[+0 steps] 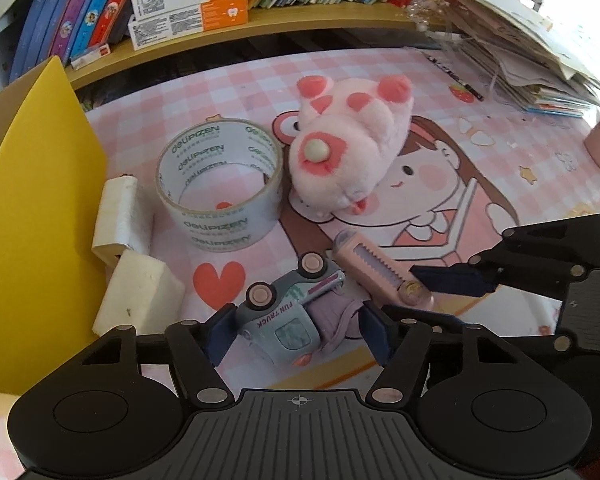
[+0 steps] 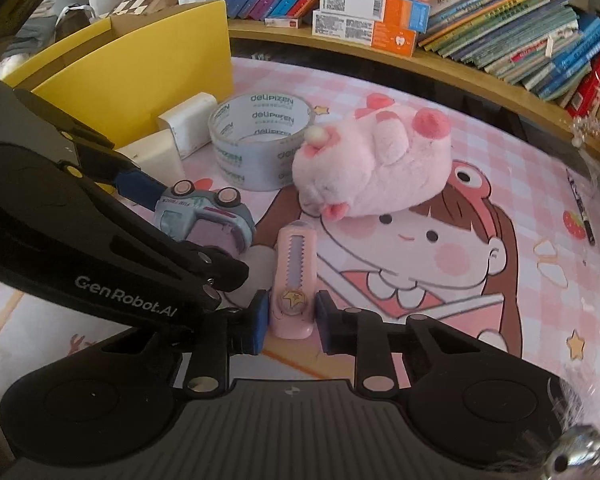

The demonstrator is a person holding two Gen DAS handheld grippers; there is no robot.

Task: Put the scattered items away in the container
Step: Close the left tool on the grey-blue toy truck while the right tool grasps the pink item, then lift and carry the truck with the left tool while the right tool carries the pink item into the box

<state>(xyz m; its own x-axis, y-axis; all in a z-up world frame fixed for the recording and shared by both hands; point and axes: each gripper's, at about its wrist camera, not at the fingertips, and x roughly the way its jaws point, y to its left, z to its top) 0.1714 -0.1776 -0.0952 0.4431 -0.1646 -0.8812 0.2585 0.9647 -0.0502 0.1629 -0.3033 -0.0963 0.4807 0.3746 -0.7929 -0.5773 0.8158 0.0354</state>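
So the desk [image 2: 500,208] has this pink checked cartoon mat on it, and most of the stuff sits bunched toward the yellow box [image 2: 140,64], which stands at the mat's edge on the left gripper's side. Along the back runs a wooden shelf [image 1: 300,20] packed with books, and in the left wrist view a messy stack of papers [image 1: 532,60] closes off the far right corner. The widest bare stretch of mat is out on the right gripper's side, past the cartoon girl's face.

Two white foam blocks [image 1: 136,280] lie right against the box wall. Just beside them a tape roll [image 1: 220,184] stands on its flat side, and the pink plush toy [image 1: 352,152] lies next to it, touching or nearly touching the roll.

The left gripper [image 1: 296,328] has its jaws partway apart on either side of the toy truck [image 1: 288,312], which lies tipped on its side with the wheels facing up and away. The left pad looks to be right against the truck's end; the right pad sits just off the purple part, so I can't tell that it's a real squeeze.

The right gripper [image 2: 292,320] is clamped together on the near end of the pink box cutter [image 2: 296,280], both blue pads pressed on its sides, with the cutter flat on the mat close by the truck
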